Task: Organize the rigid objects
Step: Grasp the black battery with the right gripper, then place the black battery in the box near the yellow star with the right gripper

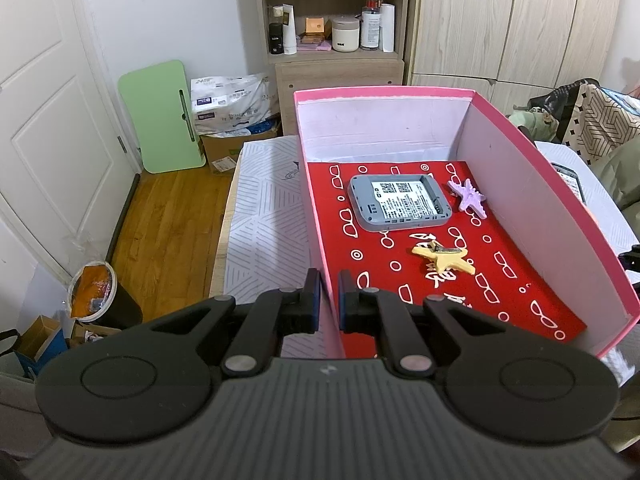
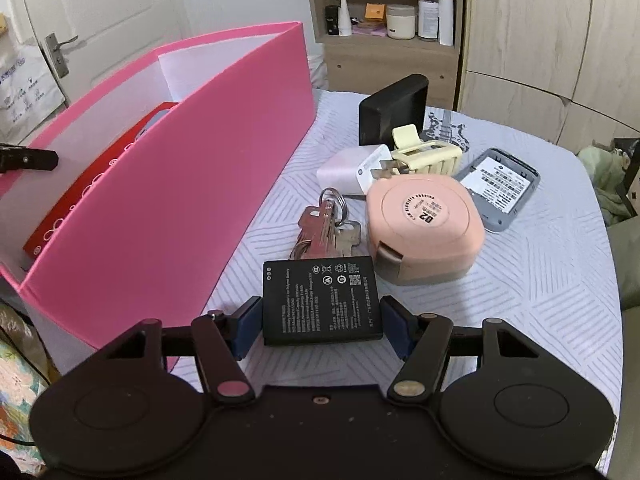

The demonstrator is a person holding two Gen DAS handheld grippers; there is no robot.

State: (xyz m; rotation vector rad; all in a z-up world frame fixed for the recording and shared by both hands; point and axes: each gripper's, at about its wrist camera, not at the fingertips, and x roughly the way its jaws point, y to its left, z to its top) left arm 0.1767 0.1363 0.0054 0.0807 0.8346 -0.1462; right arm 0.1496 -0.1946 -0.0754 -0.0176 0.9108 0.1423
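A pink box (image 1: 552, 184) with a red patterned floor stands on the table. In it lie a grey device (image 1: 400, 202), a purple starfish clip (image 1: 468, 198) and a yellow starfish clip (image 1: 444, 260). My left gripper (image 1: 329, 300) is shut on the box's left wall near its front corner. In the right wrist view my right gripper (image 2: 322, 320) is closed on a flat black battery (image 2: 322, 300), to the right of the pink box (image 2: 172, 200). Behind the battery lie keys (image 2: 328, 228) and a pink round case (image 2: 424, 224).
Further back on the table are a white charger (image 2: 348, 172), a cream hair clip (image 2: 424, 156), a black box (image 2: 394, 114) and a second grey device (image 2: 500, 188). A shelf with bottles (image 1: 332, 32) and a wardrobe stand behind. The table's left edge drops to wooden floor (image 1: 168, 240).
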